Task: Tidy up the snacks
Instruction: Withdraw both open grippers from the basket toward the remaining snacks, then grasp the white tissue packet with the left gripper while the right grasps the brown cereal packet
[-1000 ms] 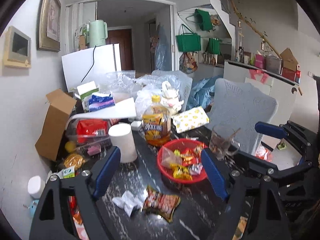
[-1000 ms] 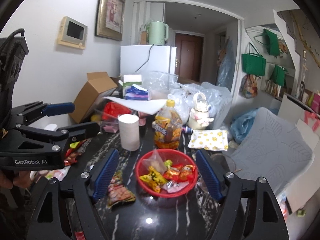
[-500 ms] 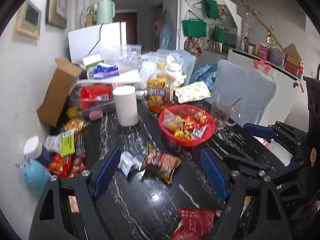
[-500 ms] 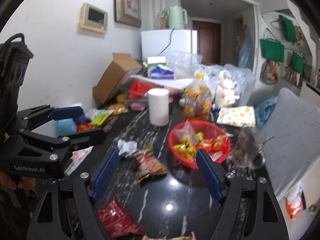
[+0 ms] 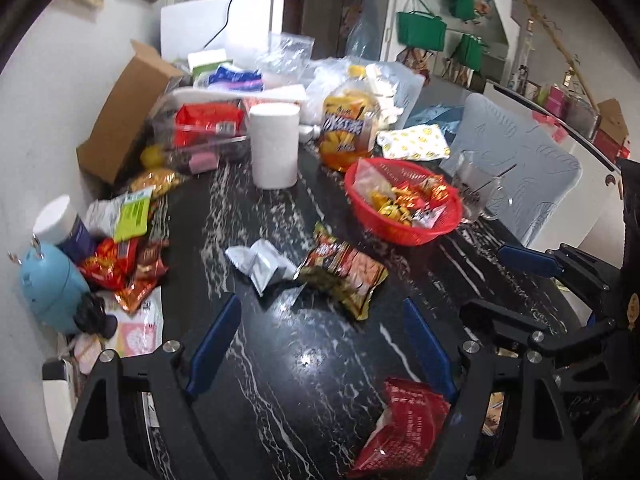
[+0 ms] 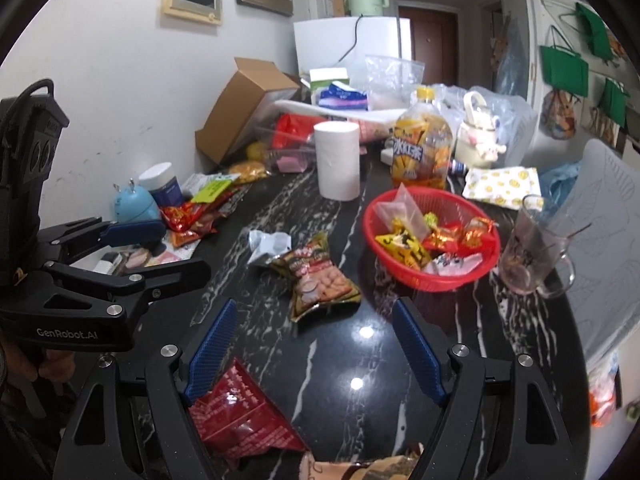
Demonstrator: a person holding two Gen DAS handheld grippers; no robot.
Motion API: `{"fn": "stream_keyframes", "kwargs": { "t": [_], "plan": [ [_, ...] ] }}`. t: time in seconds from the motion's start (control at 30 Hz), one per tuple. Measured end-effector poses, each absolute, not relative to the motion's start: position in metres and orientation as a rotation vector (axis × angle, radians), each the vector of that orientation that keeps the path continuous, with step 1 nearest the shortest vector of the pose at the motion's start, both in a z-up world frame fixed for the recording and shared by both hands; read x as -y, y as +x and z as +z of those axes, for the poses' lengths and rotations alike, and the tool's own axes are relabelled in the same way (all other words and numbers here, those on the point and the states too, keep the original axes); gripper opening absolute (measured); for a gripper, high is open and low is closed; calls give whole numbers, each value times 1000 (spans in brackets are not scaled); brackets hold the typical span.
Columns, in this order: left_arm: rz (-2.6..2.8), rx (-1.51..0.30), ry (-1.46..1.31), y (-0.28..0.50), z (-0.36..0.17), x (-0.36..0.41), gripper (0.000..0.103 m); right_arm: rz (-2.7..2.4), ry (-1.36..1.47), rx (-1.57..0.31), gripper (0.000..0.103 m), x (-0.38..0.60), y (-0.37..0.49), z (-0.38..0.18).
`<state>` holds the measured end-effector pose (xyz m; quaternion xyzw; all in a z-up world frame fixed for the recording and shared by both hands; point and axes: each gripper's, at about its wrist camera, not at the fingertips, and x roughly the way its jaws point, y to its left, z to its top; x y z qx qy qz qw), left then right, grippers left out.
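Note:
A red basket [image 5: 416,229] [image 6: 440,276] holding several wrapped snacks sits on the black marble table [image 5: 312,360]. In front of it lie a dark peanut packet [image 5: 344,276] [image 6: 316,276] and a crumpled silver wrapper [image 5: 260,262] [image 6: 268,242]. A red packet [image 5: 404,428] [image 6: 244,416] lies close to both grippers. My left gripper [image 5: 320,344] hangs open above the table, nothing between its fingers. My right gripper [image 6: 310,350] is open too, its left finger over the red packet. More snack packets [image 5: 120,264] [image 6: 188,220] pile at the table's left edge.
A paper roll [image 5: 274,144], a juice bottle [image 5: 348,136], a glass mug [image 6: 532,256] and a clear box [image 5: 204,128] stand behind the basket. A cardboard box [image 5: 128,112] leans on the wall. A blue alarm clock [image 5: 52,284] sits far left. A chair [image 5: 520,184] stands right.
Both grippers have come down and tilted toward the table. The nearer tabletop and the red packet have come into view. Both stay open.

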<state>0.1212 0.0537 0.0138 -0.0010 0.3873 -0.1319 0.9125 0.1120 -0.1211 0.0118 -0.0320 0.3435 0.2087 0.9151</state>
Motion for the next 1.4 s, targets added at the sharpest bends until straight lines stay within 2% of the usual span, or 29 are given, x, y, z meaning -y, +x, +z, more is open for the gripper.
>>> {"fn": "stream_keyframes", "kwargs": {
  "t": [0.93, 1.4],
  "plan": [
    [-156, -952, -50, 234, -47, -83, 82, 484, -133, -938, 80, 85, 222, -57],
    [-175, -1034, -44, 275, -75, -70, 82, 490, -151, -999, 80, 74, 242, -79]
  ]
}}
